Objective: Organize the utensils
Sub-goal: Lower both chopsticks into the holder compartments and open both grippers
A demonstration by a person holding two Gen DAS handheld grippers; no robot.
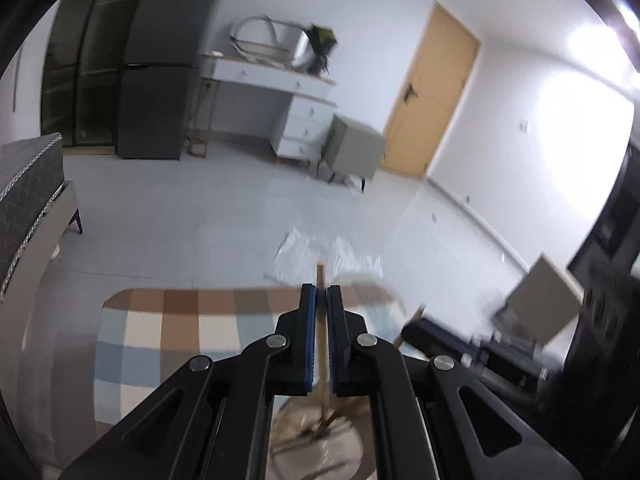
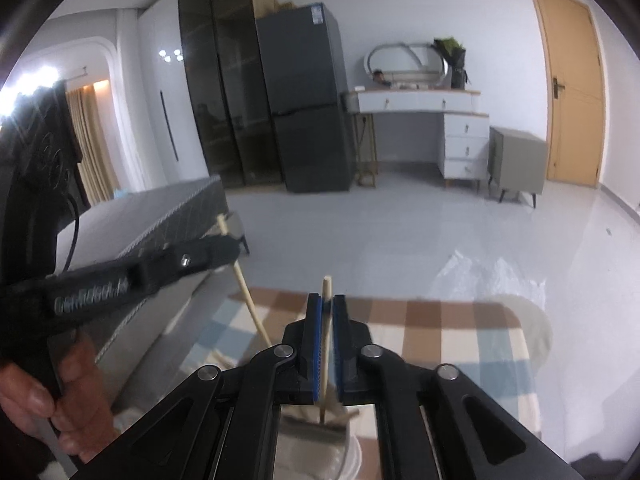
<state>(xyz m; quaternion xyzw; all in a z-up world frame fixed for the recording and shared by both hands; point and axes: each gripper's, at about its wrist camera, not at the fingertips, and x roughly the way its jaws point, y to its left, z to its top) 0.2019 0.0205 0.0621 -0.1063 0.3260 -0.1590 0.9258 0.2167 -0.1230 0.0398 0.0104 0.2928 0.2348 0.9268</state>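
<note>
My left gripper (image 1: 322, 292) is shut on a thin wooden utensil handle (image 1: 320, 272) that stands upright between its blue pads. The handle's lower end reaches into a pale round holder (image 1: 348, 456) below the jaws. My right gripper (image 2: 327, 300) is shut on a second wooden handle (image 2: 327, 284), which also runs down into the white holder (image 2: 352, 456). In the right wrist view the left gripper (image 2: 230, 246) shows at the left, held by a hand (image 2: 60, 400), with its slanted wooden stick (image 2: 250, 300). The right gripper (image 1: 412, 328) is blurred in the left wrist view.
The holder stands on a table with a checked brown, blue and white cloth (image 2: 440, 332). A bed with a dark quilted mattress (image 2: 160, 216) lies close on the left. A clear plastic sheet (image 2: 480, 276) lies on the floor beyond the table.
</note>
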